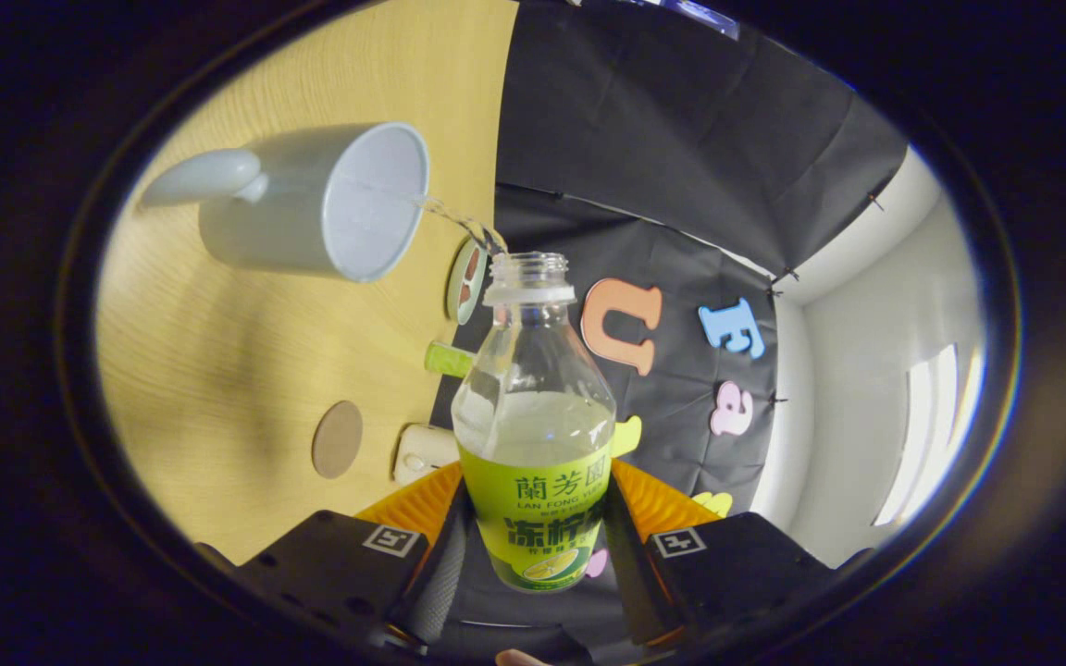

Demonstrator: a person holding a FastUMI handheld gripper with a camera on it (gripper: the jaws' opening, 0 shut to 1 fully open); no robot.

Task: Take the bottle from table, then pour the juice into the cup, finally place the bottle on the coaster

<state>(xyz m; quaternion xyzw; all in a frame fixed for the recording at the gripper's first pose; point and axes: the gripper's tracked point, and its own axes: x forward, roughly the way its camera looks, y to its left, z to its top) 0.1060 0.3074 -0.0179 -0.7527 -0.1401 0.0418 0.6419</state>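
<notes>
My gripper (533, 532) is shut on a clear plastic bottle (533, 416) with a green label; both fingers press its labelled lower body. The bottle is uncapped and turned on its side relative to the wooden table (246, 370), with its mouth (526, 270) toward a white mug (320, 199). A thin stream of clear liquid (459, 220) runs from the mouth over the mug's rim into the cup. Liquid still fills the bottle to just above the label. A round brown coaster (337, 438) lies flat on the table, beside the bottle's middle and apart from the mug.
Near the table's edge by the black cloth wall are a round patterned disc (464, 279), a small green object (448, 359) and a white block (424, 453). Bare wood spreads between the mug and the coaster.
</notes>
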